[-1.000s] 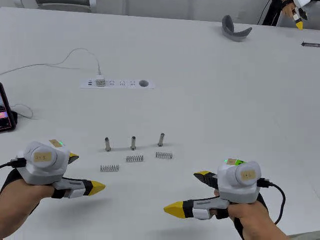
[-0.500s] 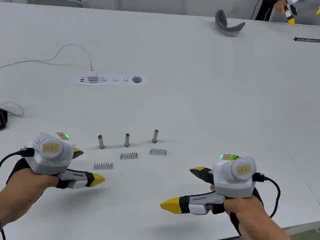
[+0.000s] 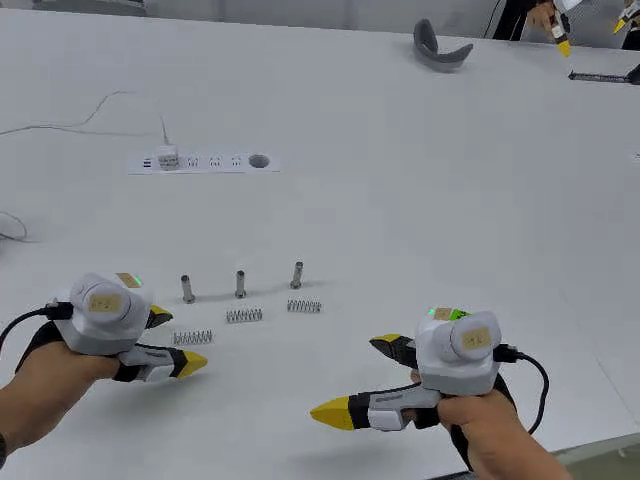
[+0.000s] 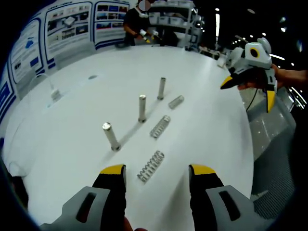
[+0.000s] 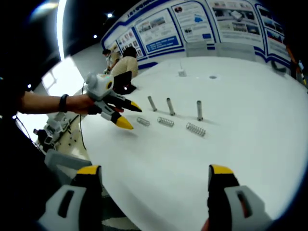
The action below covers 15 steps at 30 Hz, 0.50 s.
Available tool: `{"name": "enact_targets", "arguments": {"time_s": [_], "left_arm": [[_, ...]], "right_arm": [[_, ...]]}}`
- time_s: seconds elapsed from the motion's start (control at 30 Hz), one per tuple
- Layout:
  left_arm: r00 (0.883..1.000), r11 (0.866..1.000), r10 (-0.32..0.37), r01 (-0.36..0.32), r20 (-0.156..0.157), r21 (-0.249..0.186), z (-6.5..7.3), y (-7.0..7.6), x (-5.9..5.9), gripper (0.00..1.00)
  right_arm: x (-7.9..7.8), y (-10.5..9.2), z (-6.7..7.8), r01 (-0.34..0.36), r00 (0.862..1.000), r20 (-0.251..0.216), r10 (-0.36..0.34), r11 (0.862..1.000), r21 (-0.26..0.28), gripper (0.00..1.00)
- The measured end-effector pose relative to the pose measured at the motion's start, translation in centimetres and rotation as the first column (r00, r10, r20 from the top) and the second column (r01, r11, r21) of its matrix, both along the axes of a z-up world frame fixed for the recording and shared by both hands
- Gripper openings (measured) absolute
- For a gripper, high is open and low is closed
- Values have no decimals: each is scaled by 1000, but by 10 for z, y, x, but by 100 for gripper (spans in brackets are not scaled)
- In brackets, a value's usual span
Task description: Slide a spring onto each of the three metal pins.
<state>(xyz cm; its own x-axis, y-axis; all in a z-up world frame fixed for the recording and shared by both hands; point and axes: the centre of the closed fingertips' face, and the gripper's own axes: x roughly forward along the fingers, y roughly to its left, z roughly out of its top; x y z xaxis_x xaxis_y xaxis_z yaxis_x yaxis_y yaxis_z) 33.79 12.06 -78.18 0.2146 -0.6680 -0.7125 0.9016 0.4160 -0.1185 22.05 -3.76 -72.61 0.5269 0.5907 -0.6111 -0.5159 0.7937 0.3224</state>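
Left hand (image 3: 48, 378) low at the near left edge of the table (image 3: 420, 210), wrist level, left gripper (image 3: 180, 338) pointing right toward the parts. Right hand (image 3: 492, 422) at the near right, right gripper (image 3: 357, 377) pointing left across the bench. Both sets of jaws stand spread wide and I see nothing between either pair.

Parts lie between the two grippers, nearer the left one. Left pin (image 3: 188, 289), middle pin (image 3: 240, 284) and right pin (image 3: 297, 275) stand upright in a row, all bare. In front of each, flat on the table: left spring (image 3: 192, 338), middle spring (image 3: 244, 316), right spring (image 3: 304, 306).

In the left gripper view, the left spring (image 4: 150, 166) sits just ahead of the yellow jaw tips, in line with the gap, untouched; I cannot tell whether it reaches in between the tips. The other two springs and the pins run away from it. In the right gripper view, the whole row sits well ahead of the open jaws, with the left gripper (image 5: 130, 115) beyond it.

Surface: plain white bench. A white power strip (image 3: 200, 161) with a plugged cable lies behind the pins; a grey curved piece (image 3: 440, 50) rests at the far edge. Posters (image 5: 192, 24) line the far wall.
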Motion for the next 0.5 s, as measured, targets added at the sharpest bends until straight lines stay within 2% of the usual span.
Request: {"name": "enact_targets", "arguments": {"time_s": [0.3,0.4,0.5], "left_arm": [[1000,1000,-13,13,-19,-2,-11,-5,1,42],[1000,999,-21,22,-21,23,-17,-3,0,40],[1000,1000,-23,23,-17,22,-18,-3,0,34]], "right_arm": [[-1,-2,0,6,1000,-5,-6,1000,1,93],[-1,-2,-1,5,1000,-7,-5,1000,0,93],[-1,-2,0,7,1000,-6,-7,1000,2,93]]}}
